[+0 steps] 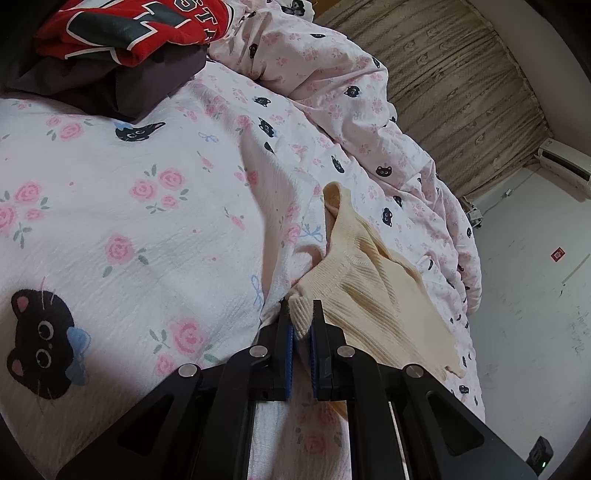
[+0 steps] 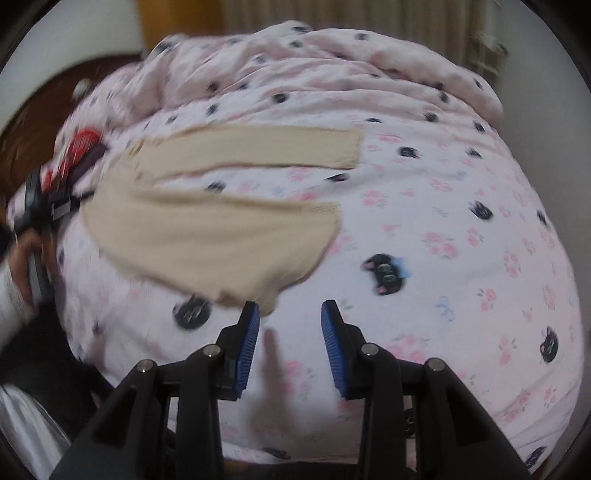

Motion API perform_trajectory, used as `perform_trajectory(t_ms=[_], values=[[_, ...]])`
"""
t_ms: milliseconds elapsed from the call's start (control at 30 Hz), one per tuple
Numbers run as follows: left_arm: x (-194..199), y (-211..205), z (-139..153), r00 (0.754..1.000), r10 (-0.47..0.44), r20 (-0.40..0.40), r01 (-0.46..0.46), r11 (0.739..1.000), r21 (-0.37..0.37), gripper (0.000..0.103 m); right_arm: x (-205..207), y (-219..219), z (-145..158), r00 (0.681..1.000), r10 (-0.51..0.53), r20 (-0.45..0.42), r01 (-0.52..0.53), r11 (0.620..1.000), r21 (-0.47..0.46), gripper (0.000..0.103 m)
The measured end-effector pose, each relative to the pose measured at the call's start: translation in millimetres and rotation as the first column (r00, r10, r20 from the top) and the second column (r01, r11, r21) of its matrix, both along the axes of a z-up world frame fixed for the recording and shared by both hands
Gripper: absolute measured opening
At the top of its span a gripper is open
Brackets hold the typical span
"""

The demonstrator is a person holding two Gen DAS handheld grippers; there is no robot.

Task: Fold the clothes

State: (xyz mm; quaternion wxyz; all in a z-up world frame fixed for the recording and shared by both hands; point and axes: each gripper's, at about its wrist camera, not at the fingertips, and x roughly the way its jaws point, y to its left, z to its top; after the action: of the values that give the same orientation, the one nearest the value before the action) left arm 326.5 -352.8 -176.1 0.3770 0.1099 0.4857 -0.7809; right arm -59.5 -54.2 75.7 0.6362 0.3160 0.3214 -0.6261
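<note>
A cream ribbed knit garment lies on the bed sheet, which is pink with roses and black cats. My left gripper is shut on a ribbed edge of it, the fabric pinched between the blue pads. In the blurred right wrist view the same cream garment is spread flat, with a long sleeve stretched out behind it. My right gripper stands open just off the garment's near corner, with only sheet between its fingers. The left gripper and the hand holding it show at the far left.
A red jersey on a dark garment is piled at the far left of the bed. A bunched duvet of the same print lies behind. A curtain and a wall air conditioner are beyond.
</note>
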Motion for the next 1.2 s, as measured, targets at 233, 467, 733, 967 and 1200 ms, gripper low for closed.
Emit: perform_trajectory(t_ms=[233, 467, 733, 967, 1200], values=[[1.6, -1.5, 0.3, 1.0, -0.003, -0.005, 0.003, 1.0, 0.018, 0.007, 42.9, -11.1, -18.3, 0.976, 0.028, -0.215, -0.031, 0.999, -0.012, 0.026], [4.4, -1.6, 2.2, 1.0, -0.007, -0.019, 0.007, 1.0, 0.029, 0.007, 22.1, -8.6, -3.4, 0.988, -0.01, -0.156, 0.007, 1.0, -0.024, 0.004], [3.9, 5.3, 21.7, 1.0, -0.026, 0.017, 0.026, 1.0, 0.0, 0.006, 3.9, 12.2, 16.3, 0.989, 0.003, -0.15, -0.004, 1.0, -0.004, 0.003], [1.3, 10.0, 36.5, 0.99, -0.062, 0.127, 0.064, 0.998, -0.006, 0.006, 11.6, 12.9, -2.6, 0.982, 0.049, -0.182, -0.037, 0.997, 0.065, 0.003], [6.8, 8.7, 37.7, 0.992, -0.073, 0.106, 0.072, 0.997, 0.013, 0.006, 14.8, 11.9, -10.9, 0.983, 0.045, -0.176, -0.035, 0.997, 0.062, 0.003]])
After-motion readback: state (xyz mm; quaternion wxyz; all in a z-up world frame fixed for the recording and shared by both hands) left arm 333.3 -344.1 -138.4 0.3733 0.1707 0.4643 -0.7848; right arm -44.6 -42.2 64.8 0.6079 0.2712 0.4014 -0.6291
